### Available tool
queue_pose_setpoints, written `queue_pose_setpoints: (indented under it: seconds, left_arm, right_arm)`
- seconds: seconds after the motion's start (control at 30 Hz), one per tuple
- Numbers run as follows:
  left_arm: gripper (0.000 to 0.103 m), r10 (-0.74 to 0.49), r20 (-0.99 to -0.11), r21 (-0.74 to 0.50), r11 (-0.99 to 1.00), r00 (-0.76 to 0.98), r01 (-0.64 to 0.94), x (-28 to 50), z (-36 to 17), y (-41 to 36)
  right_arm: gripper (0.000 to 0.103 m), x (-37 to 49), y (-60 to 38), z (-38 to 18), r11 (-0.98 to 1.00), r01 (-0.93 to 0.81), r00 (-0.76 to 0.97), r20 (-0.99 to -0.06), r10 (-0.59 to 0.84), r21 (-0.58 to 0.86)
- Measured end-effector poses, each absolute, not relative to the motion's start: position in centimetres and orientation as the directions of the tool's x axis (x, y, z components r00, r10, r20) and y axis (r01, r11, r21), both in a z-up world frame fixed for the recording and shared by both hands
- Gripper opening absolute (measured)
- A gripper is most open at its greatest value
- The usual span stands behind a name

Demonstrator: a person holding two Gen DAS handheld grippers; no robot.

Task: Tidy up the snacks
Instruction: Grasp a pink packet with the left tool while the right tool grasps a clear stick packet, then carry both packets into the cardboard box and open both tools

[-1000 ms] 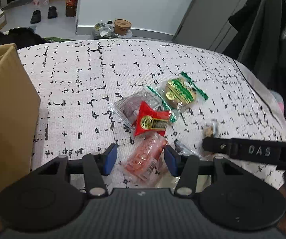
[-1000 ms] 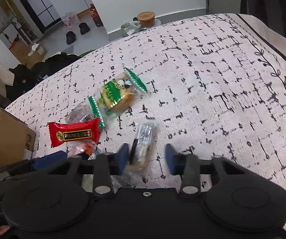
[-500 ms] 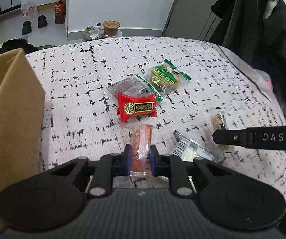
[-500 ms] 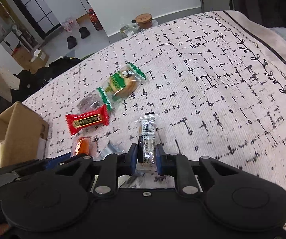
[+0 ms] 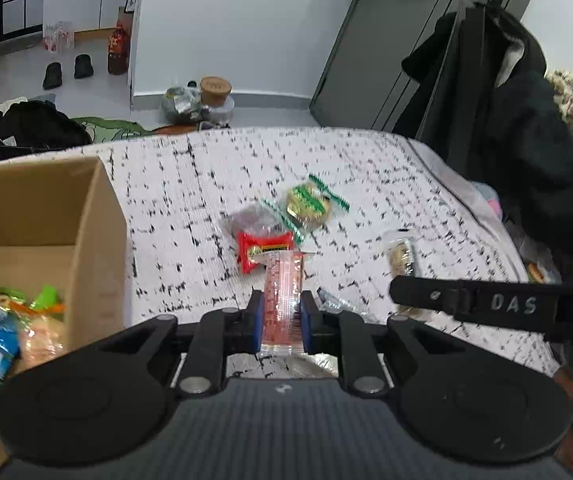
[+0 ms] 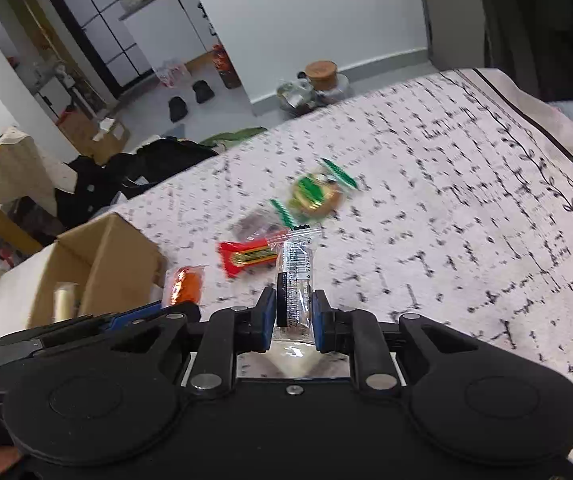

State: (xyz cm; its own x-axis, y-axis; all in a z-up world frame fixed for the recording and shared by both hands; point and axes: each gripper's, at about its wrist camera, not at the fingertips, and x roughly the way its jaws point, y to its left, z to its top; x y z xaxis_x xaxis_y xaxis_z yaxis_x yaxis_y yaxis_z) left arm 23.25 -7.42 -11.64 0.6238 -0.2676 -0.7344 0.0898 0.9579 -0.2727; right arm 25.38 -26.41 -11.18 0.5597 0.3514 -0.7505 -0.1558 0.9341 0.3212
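Note:
My left gripper (image 5: 280, 312) is shut on an orange-pink snack packet (image 5: 282, 292) and holds it above the patterned cloth. My right gripper (image 6: 293, 312) is shut on a clear-wrapped cookie packet (image 6: 296, 276), also lifted; that packet also shows in the left wrist view (image 5: 400, 254). On the cloth lie a red packet (image 5: 264, 248), a dark clear-wrapped snack (image 5: 248, 220) and a green-wrapped round cake (image 5: 310, 204). An open cardboard box (image 5: 98, 232) with several snacks inside stands at the left. The orange packet also shows in the right wrist view (image 6: 184, 286).
A crinkled clear wrapper (image 5: 336, 304) lies on the cloth just right of my left gripper. The cloth-covered surface (image 6: 466, 220) ends at a bordered edge on the right. A dark coat (image 5: 526, 120) hangs at the right. Bags and jars sit on the floor beyond the far edge.
Both grippers closed on their packets and lifted them off the cloth. Both views pulled back and up, and the box's inside came into the left view.

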Motion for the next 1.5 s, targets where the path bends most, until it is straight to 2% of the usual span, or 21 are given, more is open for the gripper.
queue_pose_setpoints:
  seconds: [0.33, 0.53, 0.83, 1.3, 1.5]
  left_arm:
    - [0.017, -0.224, -0.677, -0.239, 0.968, 0.701, 0.078, 22.2, -7.7, -5.0]
    - [0.017, -0.176, -0.671, -0.224, 0.974, 0.720, 0.029, 21.7, -6.3, -3.1]
    - [0.017, -0.140, -0.655, -0.254, 0.966, 0.742, -0.042, 20.4, -4.9, 0.5]
    - [0.017, -0.070, -0.663, -0.330, 0.921, 0.746, -0.207, 19.3, -5.8, 7.8]
    - [0.017, -0.055, -0.674, -0.334, 0.912, 0.737, -0.238, 18.9, -6.9, 8.3]
  right_arm:
    - [0.019, 24.2, -22.7, -8.8, 0.901, -0.247, 0.579, -0.692, 0.432, 0.356]
    - [0.019, 23.9, -20.7, -7.8, 0.887, -0.273, 0.589, -0.664, 0.461, 0.373]
    - [0.019, 23.8, -18.1, -7.7, 0.863, -0.305, 0.576, -0.643, 0.505, 0.404]
    - [0.019, 24.0, -13.7, -7.9, 0.829, -0.349, 0.543, -0.627, 0.559, 0.437]
    - [0.019, 24.5, -12.0, -8.7, 0.815, -0.355, 0.510, -0.635, 0.579, 0.458]
